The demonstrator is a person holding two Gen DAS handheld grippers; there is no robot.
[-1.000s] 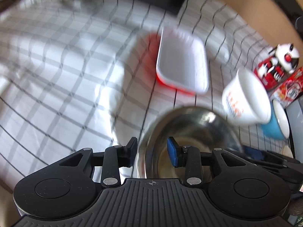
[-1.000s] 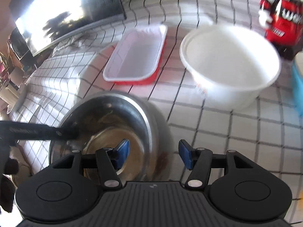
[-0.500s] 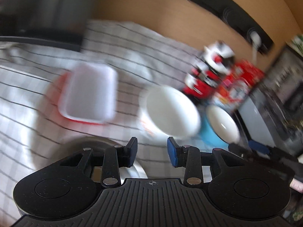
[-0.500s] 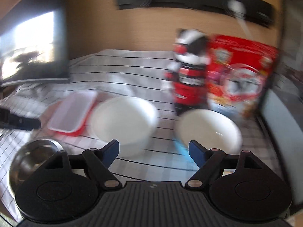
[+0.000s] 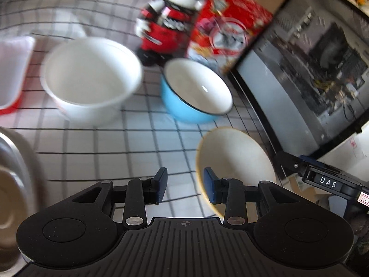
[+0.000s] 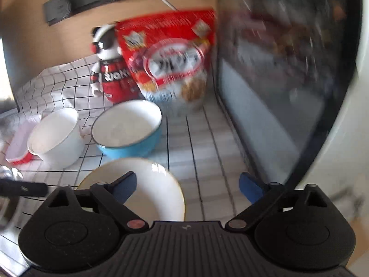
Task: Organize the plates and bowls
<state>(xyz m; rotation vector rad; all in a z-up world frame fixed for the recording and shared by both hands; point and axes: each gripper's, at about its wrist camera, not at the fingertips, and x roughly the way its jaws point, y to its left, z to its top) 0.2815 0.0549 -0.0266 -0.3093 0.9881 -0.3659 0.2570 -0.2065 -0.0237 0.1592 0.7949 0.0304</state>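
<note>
On the checked tablecloth stand a white bowl (image 5: pixel 92 78), a blue bowl with white inside (image 5: pixel 198 90) and a cream bowl with a yellow rim (image 5: pixel 235 161). A steel bowl (image 5: pixel 13 184) sits at the left edge. A white and red tray (image 5: pixel 11 69) lies far left. My left gripper (image 5: pixel 183 185) is open and empty, its right finger over the cream bowl's near rim. My right gripper (image 6: pixel 188 185) is wide open and empty above the cream bowl (image 6: pixel 150 189). The blue bowl (image 6: pixel 129 129) and white bowl (image 6: pixel 55 133) lie beyond it.
A red and white toy figure (image 5: pixel 173 18) and a red cereal box (image 5: pixel 226 27) stand behind the bowls. A dark-glass appliance (image 5: pixel 306 69) bounds the right side. The right gripper's body (image 5: pixel 327 182) shows at right in the left wrist view.
Both grippers have swung right, away from the steel bowl, toward the cream bowl. The right gripper's jaws have opened wider. The left jaws stay open and empty.
</note>
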